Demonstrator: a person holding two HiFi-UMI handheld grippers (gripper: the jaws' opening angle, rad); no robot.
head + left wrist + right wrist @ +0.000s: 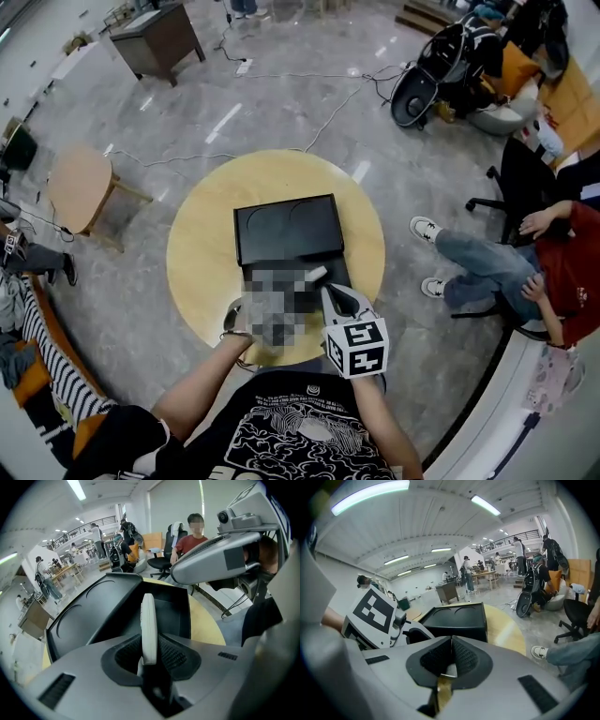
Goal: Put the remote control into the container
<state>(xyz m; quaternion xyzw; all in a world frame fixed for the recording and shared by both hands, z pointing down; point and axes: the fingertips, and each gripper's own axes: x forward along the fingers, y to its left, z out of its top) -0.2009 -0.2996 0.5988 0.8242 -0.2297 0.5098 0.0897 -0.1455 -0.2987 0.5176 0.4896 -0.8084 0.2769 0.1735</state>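
The remote control [148, 625], white and slim, is being held edge-on between the fingers [174, 657] of the left gripper [149, 656], whose ribbed pads are being pressed against its two flat sides. Its far end is being pointed out past the fingertips towards the black container [93, 616]. In the head view the remote's white tip [317, 274] is being shown over the dark near part of the container [286, 227], while most of the left gripper there is being covered by a mosaic patch.

The right gripper [451, 641] is being kept just beside the left one, at the near edge of the container [459, 616]. Its fingers [464, 658] are being held tight together with nothing between them. Its marker cube [356, 347] is being seen close above the person's chest.

The container is being carried by a round yellow desk [202, 244]. A seated person in a red top [562, 267] is being seen well off to the right on the grey floor [281, 112].
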